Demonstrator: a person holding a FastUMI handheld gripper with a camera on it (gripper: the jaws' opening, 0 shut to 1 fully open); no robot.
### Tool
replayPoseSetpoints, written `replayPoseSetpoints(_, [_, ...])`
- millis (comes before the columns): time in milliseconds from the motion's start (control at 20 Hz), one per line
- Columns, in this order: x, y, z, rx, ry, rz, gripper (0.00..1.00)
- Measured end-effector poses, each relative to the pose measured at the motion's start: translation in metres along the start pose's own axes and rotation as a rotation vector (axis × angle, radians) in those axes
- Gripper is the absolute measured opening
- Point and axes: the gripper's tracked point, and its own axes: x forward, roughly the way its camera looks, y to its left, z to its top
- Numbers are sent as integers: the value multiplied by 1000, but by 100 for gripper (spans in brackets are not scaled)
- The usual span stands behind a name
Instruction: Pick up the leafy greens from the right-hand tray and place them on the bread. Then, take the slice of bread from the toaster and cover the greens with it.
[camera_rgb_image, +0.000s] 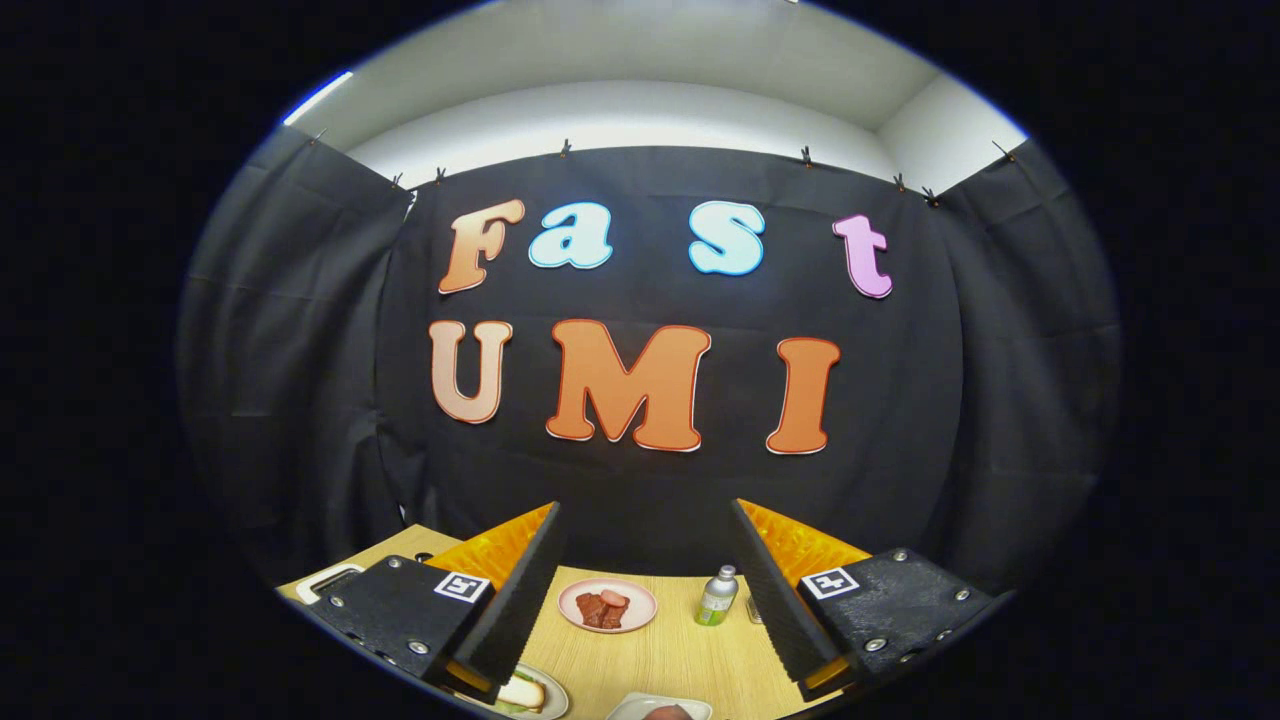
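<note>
**Gripper wide open above the surface**

The gripper (645, 590) holds nothing, its fingers far apart. Under the left finger, a plate with bread (522, 692) sits at the near edge of the surface (660, 655). Beyond the fingers stand a pink plate of meat (607, 605) and a small bottle (717, 596).

Bright overhead strip light (318, 97) whitens the ceiling, the table (660, 655) stays evenly lit, and fisheye bends edges.

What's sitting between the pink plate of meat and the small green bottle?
Nothing: in the gripper view, bare wooden table separates the pink plate from the green bottle. The open gripper holds nothing.
</note>
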Motion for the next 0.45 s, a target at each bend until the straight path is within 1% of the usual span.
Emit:
replayPoseSetpoints(150, [3,-2,10,-18,-37,-14,98])
replayPoseSetpoints(300, [1,3,14,2,-64,21,98])
replayPoseSetpoints(450, [1,-1,20,17,-74,8,98])
